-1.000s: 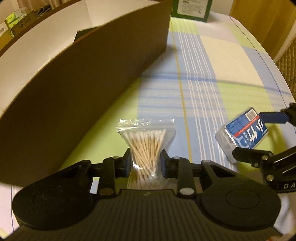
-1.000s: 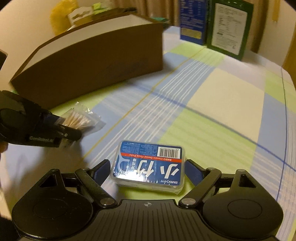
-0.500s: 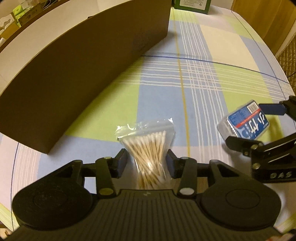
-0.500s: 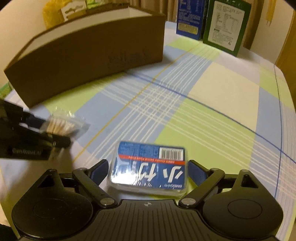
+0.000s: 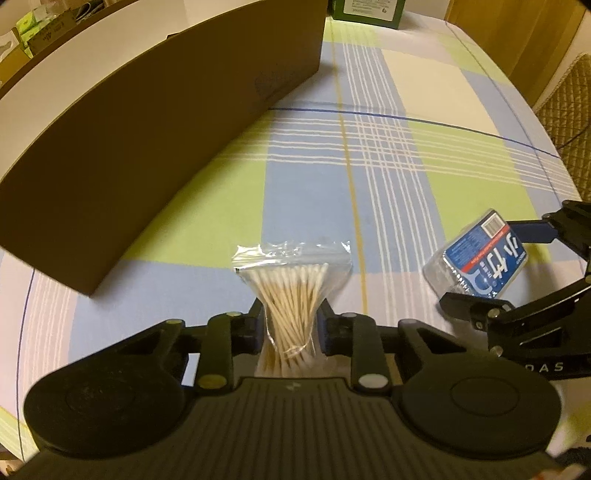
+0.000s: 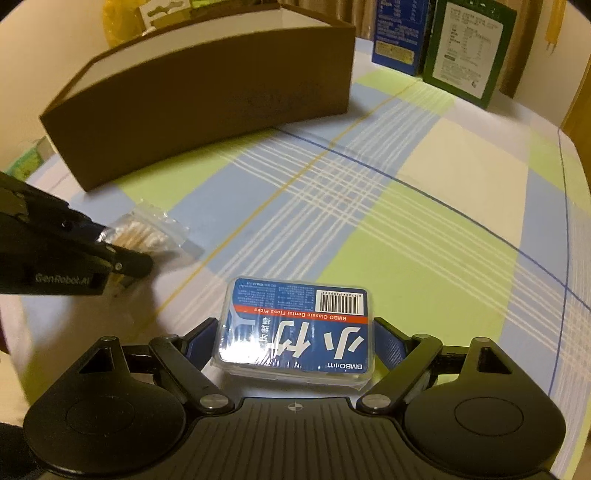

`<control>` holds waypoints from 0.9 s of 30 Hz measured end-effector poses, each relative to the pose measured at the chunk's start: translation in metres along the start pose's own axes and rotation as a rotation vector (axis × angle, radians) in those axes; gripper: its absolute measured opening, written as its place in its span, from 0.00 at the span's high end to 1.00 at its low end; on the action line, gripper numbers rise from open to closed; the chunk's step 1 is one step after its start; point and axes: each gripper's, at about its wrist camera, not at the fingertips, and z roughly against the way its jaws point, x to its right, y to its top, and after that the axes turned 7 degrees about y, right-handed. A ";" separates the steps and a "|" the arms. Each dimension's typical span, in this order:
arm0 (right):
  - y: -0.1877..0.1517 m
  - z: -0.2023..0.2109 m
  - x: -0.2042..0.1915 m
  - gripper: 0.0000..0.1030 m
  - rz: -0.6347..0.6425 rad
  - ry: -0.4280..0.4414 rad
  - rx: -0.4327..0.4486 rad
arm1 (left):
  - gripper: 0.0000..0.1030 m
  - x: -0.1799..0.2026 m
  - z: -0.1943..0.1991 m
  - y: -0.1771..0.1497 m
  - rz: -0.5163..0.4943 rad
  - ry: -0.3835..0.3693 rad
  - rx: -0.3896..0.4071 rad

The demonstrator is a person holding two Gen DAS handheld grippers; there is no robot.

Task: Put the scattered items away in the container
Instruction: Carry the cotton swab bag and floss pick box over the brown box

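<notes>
Close downward wrist views (shared tablecloth (image 5: 369, 192))

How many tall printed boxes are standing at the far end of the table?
2: a blue box and, to its right, a green box, past the brown container. Others may be hidden out of frame.

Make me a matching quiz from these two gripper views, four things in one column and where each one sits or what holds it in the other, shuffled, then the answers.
Things
1. bag of cotton swabs
2. dental floss picks box
3. brown cardboard container
4. green carton

Places
A. standing at the far edge of the table
B. between the fingers of the right gripper
C. pinched in the left gripper, whose jaws are closing
D. open-topped, on the plaid tablecloth behind both grippers

Pairs: 1-C, 2-B, 3-D, 4-A
</notes>
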 end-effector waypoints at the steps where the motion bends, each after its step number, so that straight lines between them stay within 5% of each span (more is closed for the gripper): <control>1: 0.001 0.003 -0.002 0.18 0.004 0.008 0.007 | 0.79 -0.001 0.003 -0.002 0.003 -0.006 0.001; 27: 0.050 0.035 -0.083 0.18 0.126 0.098 0.107 | 0.79 -0.078 0.108 -0.018 0.049 -0.061 0.176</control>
